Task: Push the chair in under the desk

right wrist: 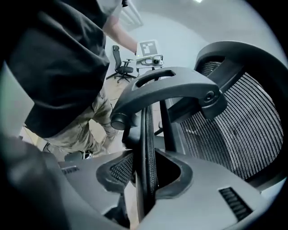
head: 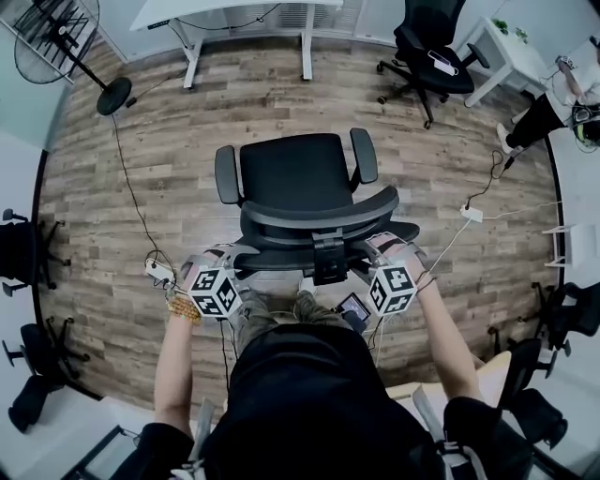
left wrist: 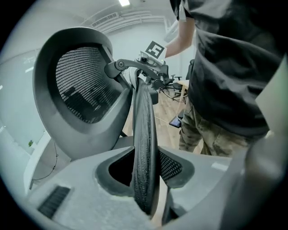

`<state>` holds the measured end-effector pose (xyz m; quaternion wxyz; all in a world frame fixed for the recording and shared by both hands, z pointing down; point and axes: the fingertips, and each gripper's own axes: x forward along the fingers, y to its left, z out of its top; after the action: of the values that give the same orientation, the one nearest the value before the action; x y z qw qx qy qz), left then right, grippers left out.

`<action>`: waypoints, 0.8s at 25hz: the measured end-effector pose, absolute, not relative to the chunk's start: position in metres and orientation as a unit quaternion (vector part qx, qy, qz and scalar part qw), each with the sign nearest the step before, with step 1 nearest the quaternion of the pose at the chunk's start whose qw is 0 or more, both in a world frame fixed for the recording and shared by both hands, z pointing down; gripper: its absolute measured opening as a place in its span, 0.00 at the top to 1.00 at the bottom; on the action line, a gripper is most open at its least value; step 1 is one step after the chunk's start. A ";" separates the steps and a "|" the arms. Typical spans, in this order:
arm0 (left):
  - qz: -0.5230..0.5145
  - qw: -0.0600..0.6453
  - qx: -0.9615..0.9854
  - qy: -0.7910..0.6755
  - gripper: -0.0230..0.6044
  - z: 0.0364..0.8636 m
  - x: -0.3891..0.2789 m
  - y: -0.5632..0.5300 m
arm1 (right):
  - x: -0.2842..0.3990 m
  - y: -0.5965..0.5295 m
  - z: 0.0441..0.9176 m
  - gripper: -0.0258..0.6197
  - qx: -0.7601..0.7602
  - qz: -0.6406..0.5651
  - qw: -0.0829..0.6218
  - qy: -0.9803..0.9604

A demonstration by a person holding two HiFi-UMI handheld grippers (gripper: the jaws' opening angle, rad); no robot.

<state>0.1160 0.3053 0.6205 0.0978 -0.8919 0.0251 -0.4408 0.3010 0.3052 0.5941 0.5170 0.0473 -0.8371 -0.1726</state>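
Closing on the chair's (head: 295, 173) backrest rim (head: 319, 217): left gripper (head: 225, 258) and right gripper (head: 382, 248) fingers straddle it, not clamped yet. Grip looks meant for pushing. Chair sits well short of the desk (head: 225, 11).

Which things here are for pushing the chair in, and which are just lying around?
For the job: chair; desk; left gripper and right gripper, both closing with the chair's back edge between their jaws.
Just lying about: fan; second chair; white power strip.
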 end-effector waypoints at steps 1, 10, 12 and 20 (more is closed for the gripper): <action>-0.443 0.100 -0.891 0.023 0.73 0.621 0.110 0.303 | 0.295 0.307 0.595 0.77 0.049 -0.168 0.518 -0.837; -0.454 0.111 -0.884 0.000 0.73 0.624 0.071 0.288 | 0.255 0.310 0.596 0.78 0.073 -0.147 0.526 -0.835; -0.454 0.113 -0.884 0.002 0.73 0.624 0.063 0.286 | 0.247 0.308 0.597 0.78 0.074 -0.148 0.527 -0.833; -0.457 0.135 -0.879 0.026 0.74 0.631 0.004 0.253 | 0.187 0.272 0.602 0.78 0.062 -0.146 0.533 -0.831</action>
<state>0.0041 0.2529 0.6312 0.1352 -0.8788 0.0258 -0.4568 0.1872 0.2724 0.6023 0.5329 0.0615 -0.8312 -0.1460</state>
